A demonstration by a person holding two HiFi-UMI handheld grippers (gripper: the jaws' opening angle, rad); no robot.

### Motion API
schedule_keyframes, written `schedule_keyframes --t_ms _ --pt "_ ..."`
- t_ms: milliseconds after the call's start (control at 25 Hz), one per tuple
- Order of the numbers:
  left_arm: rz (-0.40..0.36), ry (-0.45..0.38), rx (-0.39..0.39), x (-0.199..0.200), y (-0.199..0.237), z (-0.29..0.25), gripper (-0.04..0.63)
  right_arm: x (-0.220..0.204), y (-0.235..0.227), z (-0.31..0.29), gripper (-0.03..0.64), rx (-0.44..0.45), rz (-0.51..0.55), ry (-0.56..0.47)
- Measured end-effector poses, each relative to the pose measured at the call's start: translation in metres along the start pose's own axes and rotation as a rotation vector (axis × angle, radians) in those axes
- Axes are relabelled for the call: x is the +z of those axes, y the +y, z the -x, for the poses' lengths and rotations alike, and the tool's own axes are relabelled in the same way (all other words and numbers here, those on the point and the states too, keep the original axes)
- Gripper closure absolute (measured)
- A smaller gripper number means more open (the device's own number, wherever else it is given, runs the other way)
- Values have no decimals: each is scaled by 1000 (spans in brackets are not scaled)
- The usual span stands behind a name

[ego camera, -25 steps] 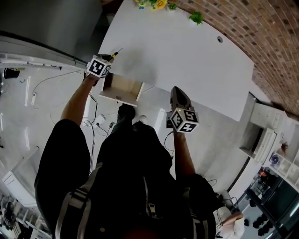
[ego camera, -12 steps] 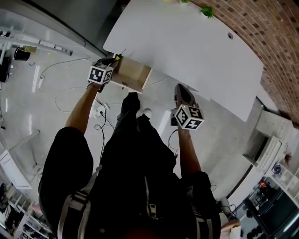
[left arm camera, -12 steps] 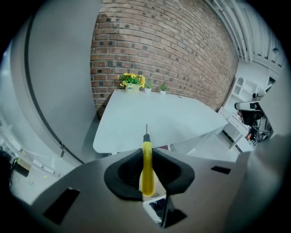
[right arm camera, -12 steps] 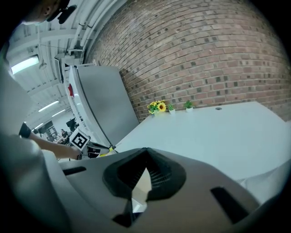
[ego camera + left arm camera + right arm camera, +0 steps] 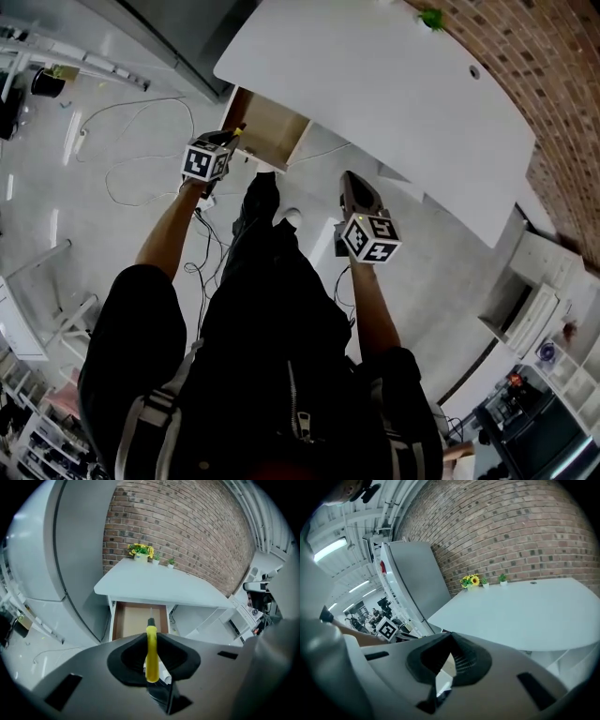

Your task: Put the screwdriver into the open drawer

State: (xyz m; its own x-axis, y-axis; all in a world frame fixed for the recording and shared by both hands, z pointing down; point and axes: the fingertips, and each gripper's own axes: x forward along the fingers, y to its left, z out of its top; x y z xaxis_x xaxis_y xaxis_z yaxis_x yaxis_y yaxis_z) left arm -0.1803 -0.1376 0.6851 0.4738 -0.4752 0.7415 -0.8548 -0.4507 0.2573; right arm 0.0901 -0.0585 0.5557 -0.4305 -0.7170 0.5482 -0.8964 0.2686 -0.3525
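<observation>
Fingers of left gripper clamped screwdriver, long axis along jaws, tip toward open drawer; right gripper closed, empty.

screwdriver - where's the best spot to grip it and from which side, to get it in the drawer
Grip the yellow handle, coming from its butt end, so the thin shaft leads. The left tool is shut on the screwdriver that way: its pads pinch the handle's sides and the metal tip points at the open drawer under the white table. The handle is thick and straight; the shaft looks too slim to pinch firmly.
</observation>
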Motion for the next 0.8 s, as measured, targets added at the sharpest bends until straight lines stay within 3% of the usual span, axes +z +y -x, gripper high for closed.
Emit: schedule_keyframes --t_ms 320,800 --pt "144 18 3 -32 6 -58 515 -23 10 -24 611 18 -30 50" --pt "198 92 51 -50 35 -178 515 -75 -3 -38 611 -11 -77 162"
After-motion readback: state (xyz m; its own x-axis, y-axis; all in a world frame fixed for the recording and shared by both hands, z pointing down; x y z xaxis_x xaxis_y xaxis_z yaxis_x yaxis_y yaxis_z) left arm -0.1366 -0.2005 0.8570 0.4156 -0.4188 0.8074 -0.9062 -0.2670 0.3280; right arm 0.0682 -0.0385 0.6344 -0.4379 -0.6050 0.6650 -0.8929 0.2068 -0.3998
